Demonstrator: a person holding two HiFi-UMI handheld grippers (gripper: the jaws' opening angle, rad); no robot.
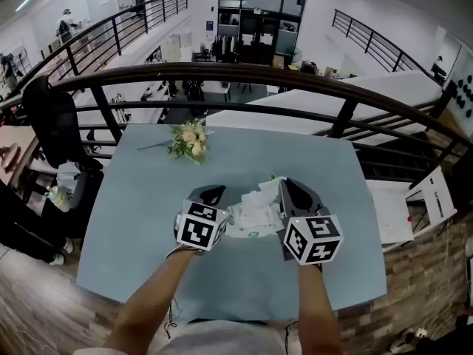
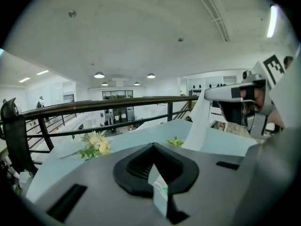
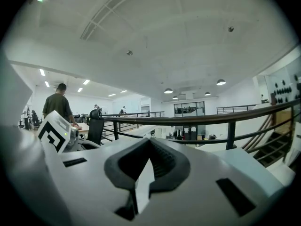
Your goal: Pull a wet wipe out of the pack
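Over the pale blue table (image 1: 140, 220), the wet wipe pack (image 1: 251, 220), white with green print, hangs between my two grippers. My left gripper (image 1: 214, 192) is shut on a thin white and green edge of the pack (image 2: 160, 194). My right gripper (image 1: 290, 187) is shut on a white wipe (image 3: 143, 182). In the left gripper view the wipe (image 2: 201, 121) hangs as a long white sheet from the right gripper (image 2: 221, 94). Crumpled white wipe material (image 1: 259, 198) lies above the pack. The pack's opening is hidden.
A small bouquet (image 1: 190, 140) lies at the table's far side, with a green sprig (image 1: 271, 177) nearer the grippers. A dark railing (image 1: 222, 72) curves behind the table. A black chair (image 1: 55, 117) stands left, a white desk (image 1: 395, 213) right. A person (image 3: 59, 102) stands far off.
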